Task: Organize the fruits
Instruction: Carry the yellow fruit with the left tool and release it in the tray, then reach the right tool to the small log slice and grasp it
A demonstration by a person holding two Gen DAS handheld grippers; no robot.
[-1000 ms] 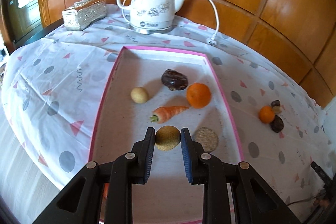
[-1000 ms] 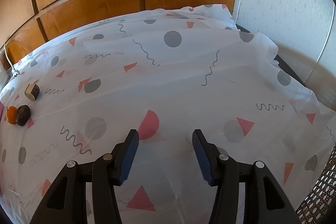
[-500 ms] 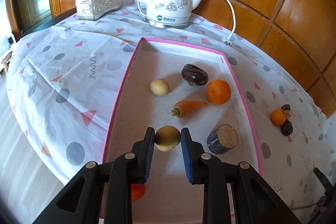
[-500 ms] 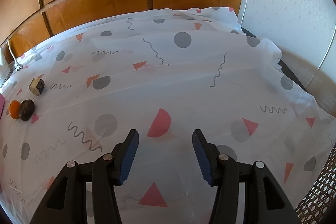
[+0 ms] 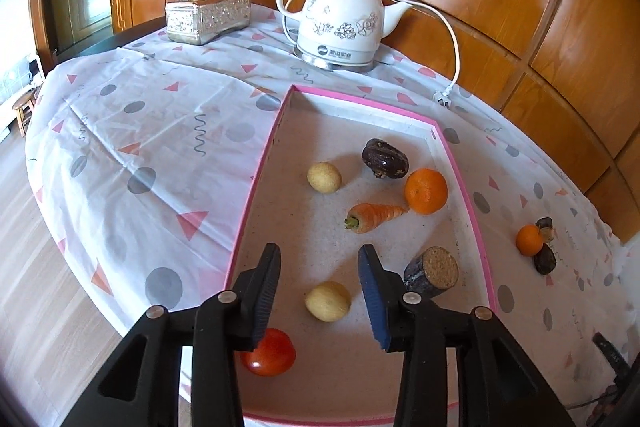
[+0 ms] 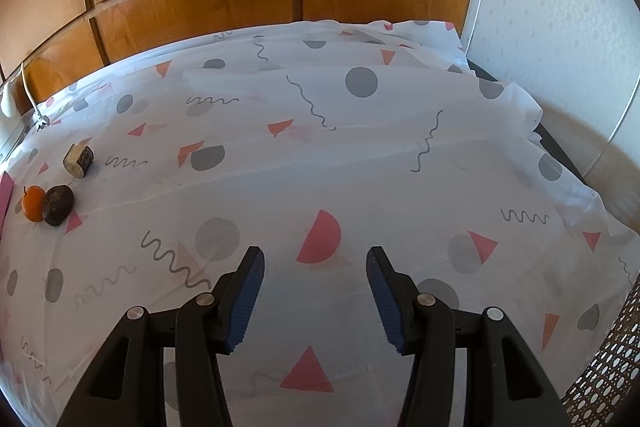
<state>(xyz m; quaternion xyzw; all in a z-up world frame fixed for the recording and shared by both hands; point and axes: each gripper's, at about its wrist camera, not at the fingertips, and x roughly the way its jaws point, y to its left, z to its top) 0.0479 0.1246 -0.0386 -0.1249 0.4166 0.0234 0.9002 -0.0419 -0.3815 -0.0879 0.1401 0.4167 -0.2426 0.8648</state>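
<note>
Wood-panelled walls enclose a table covered by a white tablecloth (image 5: 160, 131) printed with triangles, dots and squiggles. On it lies a shallow pink-rimmed tray (image 5: 464, 183), the collection area for the produce.

**Left gripper.** The left gripper (image 5: 320, 283) hangs over the near end of the tray, angled downward. Its jaws are opening; the pads are clear of the pale round fruit (image 5: 328, 301), which lies on the tray floor between them. Judged from this, the fruit is being released at its place in the tray.

**Tray contents.**
- A second pale round fruit (image 5: 324, 177) lies toward the far left.
- A dark brown fruit (image 5: 385, 159) and an orange (image 5: 425, 191) lie at the far right, near each other.
- The carrot (image 5: 374, 217) lies flat, long axis across the tray, tip pointing right toward the orange, green stub to the left.
- A short cylinder with a dark rind (image 5: 432, 271) lies on its side, cut face toward the camera.
- A red tomato (image 5: 269, 351) sits at the near left, partly hidden behind the left finger.

**Right gripper.** The right gripper (image 6: 316, 295) hovers over bare cloth with its jaws apart and nothing between them.

**Remaining items.** A small orange (image 6: 33, 202) touches a dark fruit (image 6: 58, 205) on the cloth outside the tray; a cut dark-rinded piece (image 6: 78, 159) lies just beyond. These probably await transfer.

**Background.** A white electric kettle (image 5: 340, 23) and a silver tissue box (image 5: 208, 15) stand at the far edge.
</note>
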